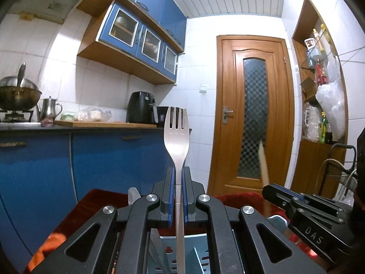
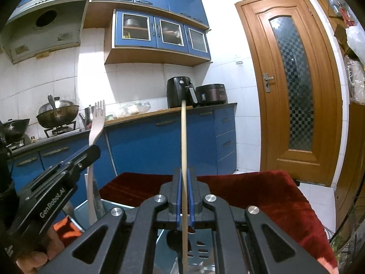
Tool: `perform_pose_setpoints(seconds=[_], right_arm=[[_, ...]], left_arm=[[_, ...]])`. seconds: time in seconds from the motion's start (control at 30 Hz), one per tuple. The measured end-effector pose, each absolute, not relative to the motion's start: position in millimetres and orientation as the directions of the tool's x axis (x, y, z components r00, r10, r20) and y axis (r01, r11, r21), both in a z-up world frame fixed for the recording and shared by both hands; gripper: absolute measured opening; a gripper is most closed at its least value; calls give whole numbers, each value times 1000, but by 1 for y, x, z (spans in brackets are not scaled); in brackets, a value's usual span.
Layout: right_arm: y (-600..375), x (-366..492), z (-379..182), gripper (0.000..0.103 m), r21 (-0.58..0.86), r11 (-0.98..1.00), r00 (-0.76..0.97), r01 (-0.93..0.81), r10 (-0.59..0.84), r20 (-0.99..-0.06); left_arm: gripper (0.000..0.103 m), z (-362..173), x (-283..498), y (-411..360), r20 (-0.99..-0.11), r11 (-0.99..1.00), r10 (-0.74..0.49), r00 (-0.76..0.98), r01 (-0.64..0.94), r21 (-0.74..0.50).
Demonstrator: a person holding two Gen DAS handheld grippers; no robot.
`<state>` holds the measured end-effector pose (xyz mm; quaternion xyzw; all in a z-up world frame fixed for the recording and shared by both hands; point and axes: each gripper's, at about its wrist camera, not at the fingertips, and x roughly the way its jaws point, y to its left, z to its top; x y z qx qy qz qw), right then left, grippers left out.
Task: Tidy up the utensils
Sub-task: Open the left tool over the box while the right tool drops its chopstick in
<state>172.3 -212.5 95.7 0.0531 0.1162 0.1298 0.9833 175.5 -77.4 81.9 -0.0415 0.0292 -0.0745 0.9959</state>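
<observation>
My left claw (image 1: 179, 183) sat nearest the lens, its blue pads clamped on the neck of a steel fork (image 1: 176, 134), tines straight up and the handle running down between the linkage toward a pale slotted holder (image 1: 200, 260) below. My right claw (image 2: 184, 178) was likewise pinched shut, on a thin wooden chopstick (image 2: 183, 137) standing nearly upright; under it I could make out a dark ladle (image 2: 174, 239) and a slotted turner (image 2: 200, 248) lying in a tray. Both claws hovered close together over the red cloth (image 2: 262, 196), with the blue counter (image 1: 102, 127) and wooden door (image 1: 253, 105) well beyond. I judged the step to be lowering each piece into its slot. To do it well I would keep each shaft vertical, lower one claw at a time so they do not knock, and release only once the tip had bottomed.
</observation>
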Motion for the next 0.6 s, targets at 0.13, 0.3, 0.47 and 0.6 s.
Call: perform_pose_setpoints(seconds=[0.13, 0.3, 0.47, 0.6], right_arm=[[-212, 166, 99, 13, 129, 960, 940, -249, 271, -206], [-215, 162, 102, 18, 147, 956, 939, -253, 279, -203], [-218, 153, 107, 18, 153, 955, 940, -253, 280, -195], [-219, 147, 110, 18, 154, 955, 939, -253, 281, -199]], left_arm=[[8, 82, 175, -76, -68, 985, -157, 985, 151, -89], [13, 81, 174, -73, -97, 978, -187, 978, 176, -111], [36, 81, 170, -68, -108, 973, -204, 973, 189, -128], [36, 85, 164, -67, -117, 975, -205, 972, 192, -114]])
